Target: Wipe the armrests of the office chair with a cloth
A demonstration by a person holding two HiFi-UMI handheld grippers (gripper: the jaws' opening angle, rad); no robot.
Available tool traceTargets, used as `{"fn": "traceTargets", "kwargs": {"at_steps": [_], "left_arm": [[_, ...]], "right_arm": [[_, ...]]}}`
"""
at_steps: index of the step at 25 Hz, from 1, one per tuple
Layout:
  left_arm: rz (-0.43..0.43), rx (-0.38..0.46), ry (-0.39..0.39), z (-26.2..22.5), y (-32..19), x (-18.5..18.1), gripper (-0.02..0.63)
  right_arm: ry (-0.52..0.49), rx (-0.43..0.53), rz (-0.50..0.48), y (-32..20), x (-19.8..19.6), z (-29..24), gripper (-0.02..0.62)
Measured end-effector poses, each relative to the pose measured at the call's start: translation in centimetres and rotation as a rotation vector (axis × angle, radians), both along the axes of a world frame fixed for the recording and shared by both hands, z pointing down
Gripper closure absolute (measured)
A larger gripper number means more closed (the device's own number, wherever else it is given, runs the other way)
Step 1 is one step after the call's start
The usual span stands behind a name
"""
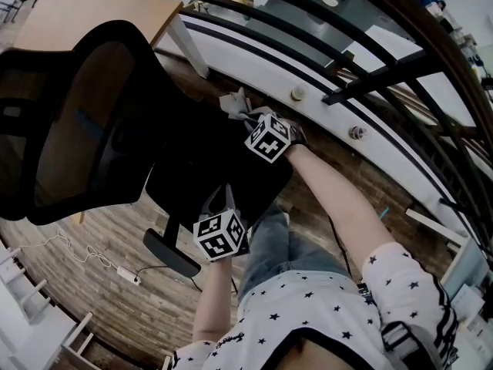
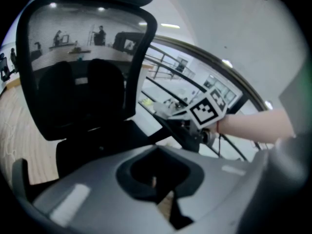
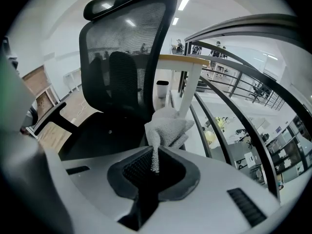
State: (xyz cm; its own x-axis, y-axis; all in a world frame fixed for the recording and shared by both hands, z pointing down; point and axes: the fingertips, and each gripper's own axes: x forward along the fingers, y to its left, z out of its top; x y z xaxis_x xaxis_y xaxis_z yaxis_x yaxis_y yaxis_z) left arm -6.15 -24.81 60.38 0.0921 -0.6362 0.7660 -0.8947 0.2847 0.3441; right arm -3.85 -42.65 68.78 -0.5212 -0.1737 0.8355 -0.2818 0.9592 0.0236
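Observation:
A black office chair with a mesh back stands at the left of the head view, its seat under both grippers. My right gripper is shut on a grey knitted cloth, which bunches above the jaws in the right gripper view as the cloth, over the seat's far edge. My left gripper hovers over the seat's near side, jaws together with nothing in them. The near armrest lies just below-left of it. The far armrest is hidden in the head view.
A wooden-topped table with white legs stands behind the chair. A dark metal railing curves along the right. A white power strip and cable lie on the wooden floor. White shelving sits at the lower left.

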Motion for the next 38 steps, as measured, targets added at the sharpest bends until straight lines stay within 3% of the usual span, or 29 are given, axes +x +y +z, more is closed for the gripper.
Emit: {"fn": "traceTargets", "kwargs": {"at_steps": [38], "left_arm": [[0.068,0.048,-0.025,-2.1,1.8,4.0,0.600]], "right_arm": [[0.056,-0.001,0.032,4.9,10.0,0.4,0.560]]}}
